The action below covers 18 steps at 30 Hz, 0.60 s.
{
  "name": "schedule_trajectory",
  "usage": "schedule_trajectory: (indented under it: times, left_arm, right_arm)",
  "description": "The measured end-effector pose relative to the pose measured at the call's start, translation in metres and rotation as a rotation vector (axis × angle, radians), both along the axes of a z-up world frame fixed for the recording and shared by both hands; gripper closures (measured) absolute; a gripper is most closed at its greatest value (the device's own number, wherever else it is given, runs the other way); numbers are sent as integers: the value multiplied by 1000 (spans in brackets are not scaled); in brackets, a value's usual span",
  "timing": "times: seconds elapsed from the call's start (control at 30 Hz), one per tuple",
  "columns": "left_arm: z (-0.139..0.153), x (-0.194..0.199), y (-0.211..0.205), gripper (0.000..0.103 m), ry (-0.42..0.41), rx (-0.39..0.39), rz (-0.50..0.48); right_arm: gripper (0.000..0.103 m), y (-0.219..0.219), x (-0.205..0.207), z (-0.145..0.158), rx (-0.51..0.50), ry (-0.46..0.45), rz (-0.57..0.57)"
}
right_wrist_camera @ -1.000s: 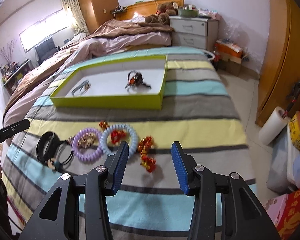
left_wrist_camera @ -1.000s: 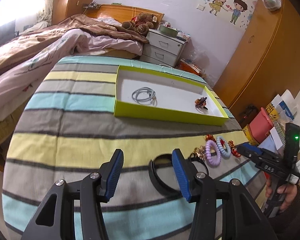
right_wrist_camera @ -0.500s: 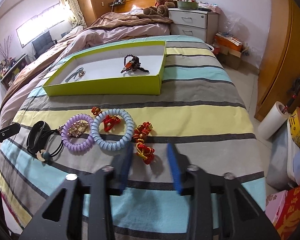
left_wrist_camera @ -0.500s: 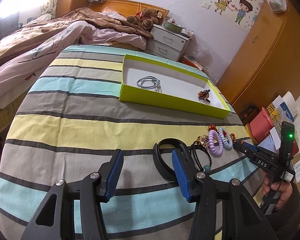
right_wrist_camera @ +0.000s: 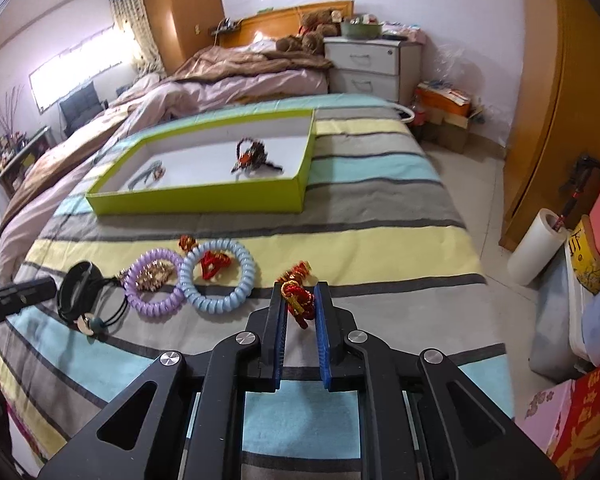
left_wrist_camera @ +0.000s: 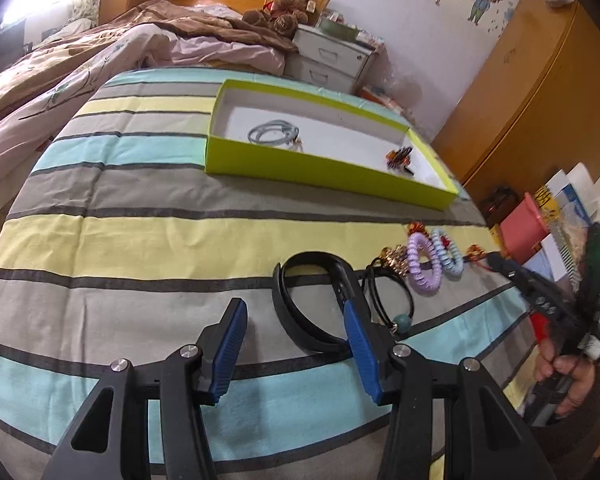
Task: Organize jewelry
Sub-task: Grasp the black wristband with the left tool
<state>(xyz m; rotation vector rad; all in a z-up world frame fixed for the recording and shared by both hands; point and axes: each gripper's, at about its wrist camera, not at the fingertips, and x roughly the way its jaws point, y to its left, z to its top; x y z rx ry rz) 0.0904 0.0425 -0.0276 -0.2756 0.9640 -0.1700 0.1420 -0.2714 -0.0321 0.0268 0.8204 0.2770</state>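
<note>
On the striped cloth point(right_wrist_camera: 380, 240) my right gripper point(right_wrist_camera: 300, 288) is closing its jaws, and a red and gold knot ornament point(right_wrist_camera: 298, 300) sits pinched between the blue pads. Left of it lie a blue coil band point(right_wrist_camera: 218, 276), a purple coil band point(right_wrist_camera: 154, 286) and a black bangle point(right_wrist_camera: 74, 288). My left gripper point(left_wrist_camera: 292, 304) hangs open over the cloth with nothing between its pads; the black bangle point(left_wrist_camera: 278, 296) lies just behind its right finger. Farther back, the green tray point(left_wrist_camera: 324, 168) holds grey hair ties point(left_wrist_camera: 274, 134) and a dark beaded bracelet point(left_wrist_camera: 398, 157).
A black cord with a teal bead point(left_wrist_camera: 402, 320) lies beside the bangle. Behind the cloth are a bed with a brown quilt point(right_wrist_camera: 240, 72) and a white nightstand point(right_wrist_camera: 372, 64). On the right stand a wooden wardrobe point(right_wrist_camera: 560, 120), a paper roll point(right_wrist_camera: 536, 246) and boxes on the floor.
The right jaws went from wide apart to closed around the red and gold ornament. The left gripper sank and drew closer to the black bangle, still open.
</note>
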Motion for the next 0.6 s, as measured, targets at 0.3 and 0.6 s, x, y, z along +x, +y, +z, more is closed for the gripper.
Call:
schedule_trajectory:
  times: [0.3, 0.6]
  left_arm:
    - [-5, 4, -15, 55, 11, 157, 19]
    - [-4, 9, -22, 80, 28, 229, 7]
  right_arm:
    - [89, -7, -12, 10, 56, -34, -15]
    - [89, -5, -15, 8, 74, -33, -12]
